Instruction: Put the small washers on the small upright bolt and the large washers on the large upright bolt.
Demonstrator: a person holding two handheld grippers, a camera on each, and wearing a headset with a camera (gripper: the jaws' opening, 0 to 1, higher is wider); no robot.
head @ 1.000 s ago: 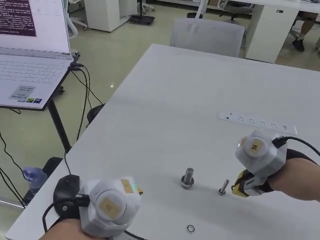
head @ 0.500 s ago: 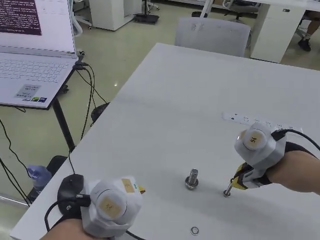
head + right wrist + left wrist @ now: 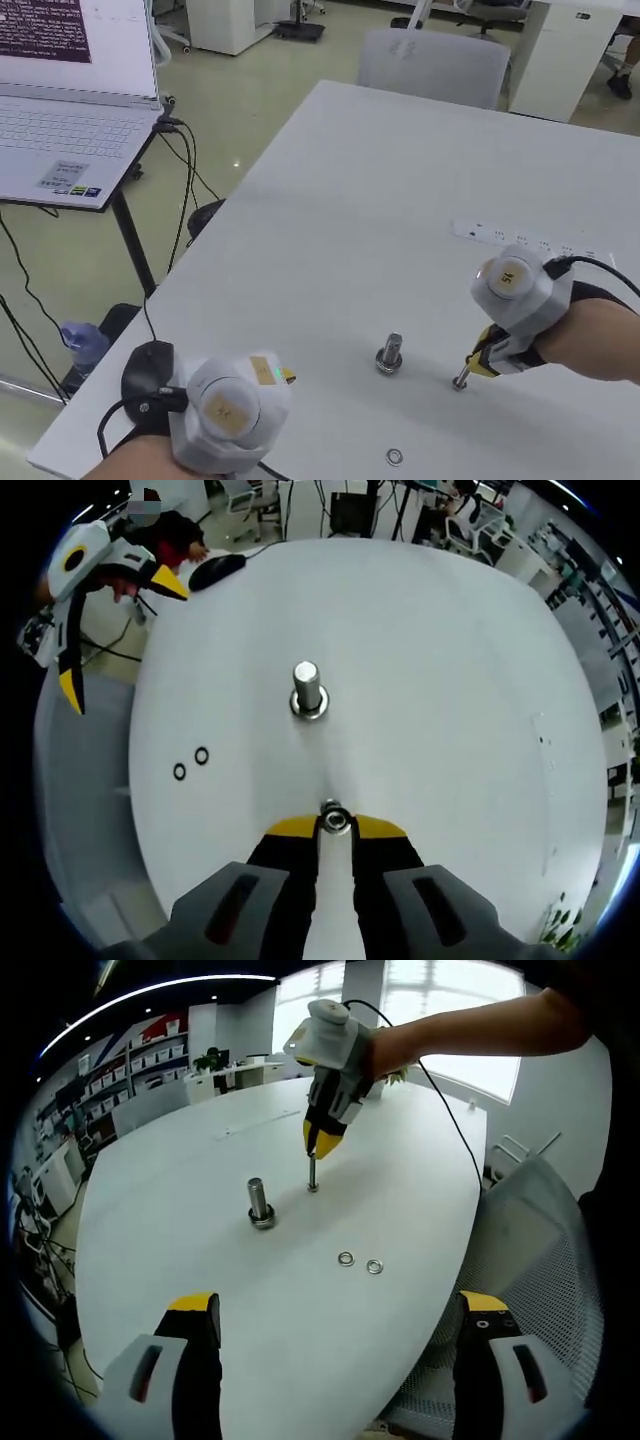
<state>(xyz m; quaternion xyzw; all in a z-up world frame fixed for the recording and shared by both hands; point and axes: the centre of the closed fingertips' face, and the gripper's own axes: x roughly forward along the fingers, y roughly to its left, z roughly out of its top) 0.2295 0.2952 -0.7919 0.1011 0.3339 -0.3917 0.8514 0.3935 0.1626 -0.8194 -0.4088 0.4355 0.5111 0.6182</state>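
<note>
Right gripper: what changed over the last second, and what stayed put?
The right gripper closed in from beside the small bolt onto its top, jaws nearly together there; what they pinch is too small to tell. Unchanged: the large bolt, a loose washer on the table, and the left gripper, open at the near edge.

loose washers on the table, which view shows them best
The left gripper view: both loose washers lie side by side near mid-frame, rings clear. The right gripper view shows both too, smaller and off to one side. The head view catches one at its bottom edge.
</note>
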